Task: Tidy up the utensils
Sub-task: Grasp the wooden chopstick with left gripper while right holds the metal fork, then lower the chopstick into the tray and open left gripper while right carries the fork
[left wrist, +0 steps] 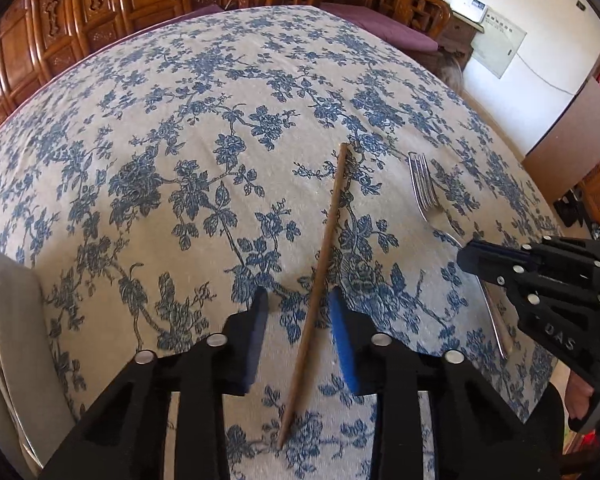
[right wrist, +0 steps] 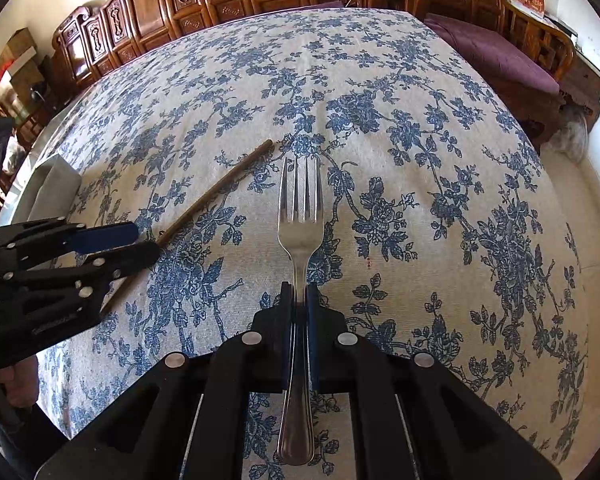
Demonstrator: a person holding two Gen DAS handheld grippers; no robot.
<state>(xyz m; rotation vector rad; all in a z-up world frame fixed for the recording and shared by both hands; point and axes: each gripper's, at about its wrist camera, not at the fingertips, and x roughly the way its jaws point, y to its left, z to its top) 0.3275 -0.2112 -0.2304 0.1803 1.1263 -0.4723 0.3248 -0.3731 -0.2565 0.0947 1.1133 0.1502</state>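
While the right tongs (right wrist: 299, 308) are clamped on the fork (right wrist: 300, 220), the chopstick (left wrist: 320, 276) is straddled lengthwise by the parted left tongs (left wrist: 298, 312).

Both grippers are built from matte black plastic with angular, cut-out frames, each studded with round silver screw heads along the finger linkages. The left gripper (left wrist: 300, 300) carries blue foam pads (left wrist: 346, 344) on its inner finger faces, and the right gripper (right wrist: 299, 300) has the same dark blue lining. Raised lettering reading "DAS" marks the right gripper's side, and bare skin of a hand (left wrist: 582, 394) shows beneath it.
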